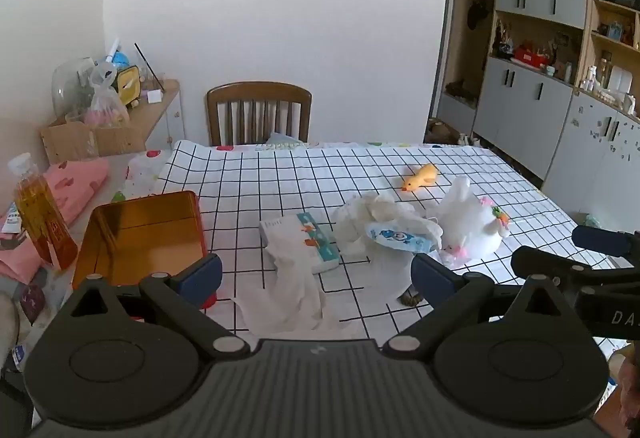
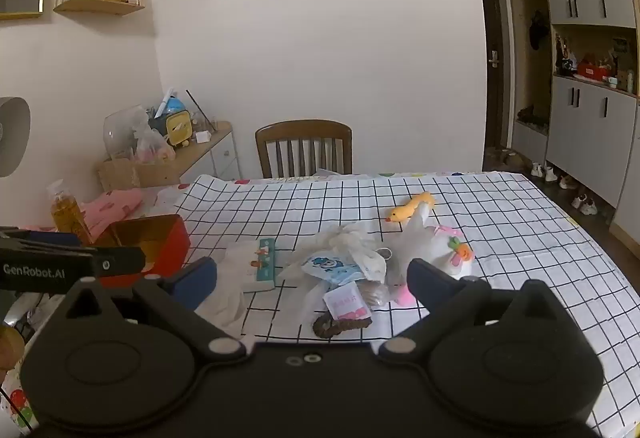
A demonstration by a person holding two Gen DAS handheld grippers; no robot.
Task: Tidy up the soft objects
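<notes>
both tools wide open, empty | left tool (image 1: 316,274), right tool (image 2: 312,282) hung over near edge of tabletop (image 1: 500,174) | soft pile (image 2: 344,262) dead ahead of right tool, ahead-right of left | red tin (image 1: 140,234) ahead-left, left tool nearer

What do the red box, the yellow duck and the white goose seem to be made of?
Red box: probably metal tin; its gold inside is glossy and reflects light like a mirror.
Yellow duck: looks like smooth rubber or soft plastic, with a slight sheen; it is too small to be sure.
White goose: plush fabric, matte and rounded, with small sewn-on decorations.
</notes>
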